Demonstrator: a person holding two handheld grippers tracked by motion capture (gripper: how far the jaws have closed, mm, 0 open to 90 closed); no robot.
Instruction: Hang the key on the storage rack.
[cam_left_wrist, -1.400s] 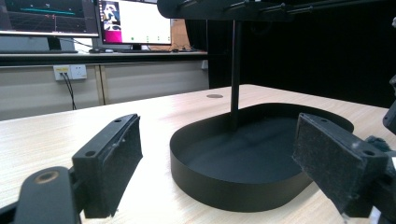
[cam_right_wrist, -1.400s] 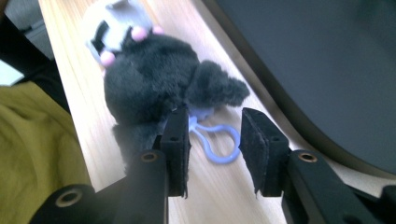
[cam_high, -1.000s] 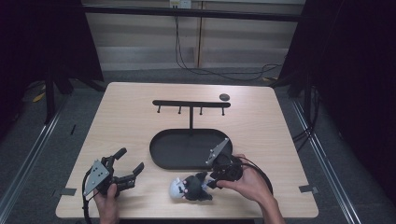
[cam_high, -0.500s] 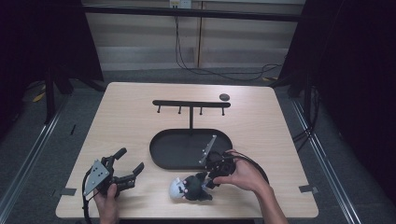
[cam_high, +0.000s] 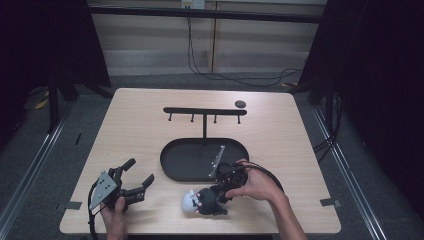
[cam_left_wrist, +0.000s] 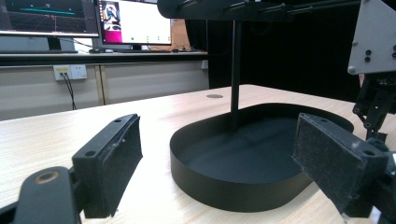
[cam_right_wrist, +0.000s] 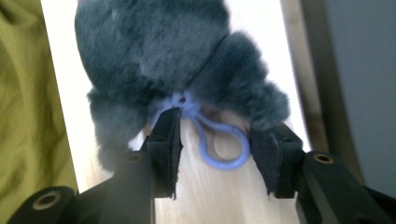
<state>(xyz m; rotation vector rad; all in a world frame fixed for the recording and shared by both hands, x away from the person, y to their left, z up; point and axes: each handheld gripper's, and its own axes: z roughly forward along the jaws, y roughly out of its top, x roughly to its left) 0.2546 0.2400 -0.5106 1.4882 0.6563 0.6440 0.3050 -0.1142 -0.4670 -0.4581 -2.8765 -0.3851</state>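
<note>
The right gripper is straddling the lilac plastic loop of a grey plush toy lying near the table's near edge, jaws parted and not yet clamping it. The left gripper is idling wide open and empty at the near left. Judging by the empty hook stand over its black oval tray, hanging the toy is probably left.

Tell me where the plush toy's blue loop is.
In the right gripper view the blue loop lies on the table between the right gripper's open fingers, just below the grey plush toy.
</note>
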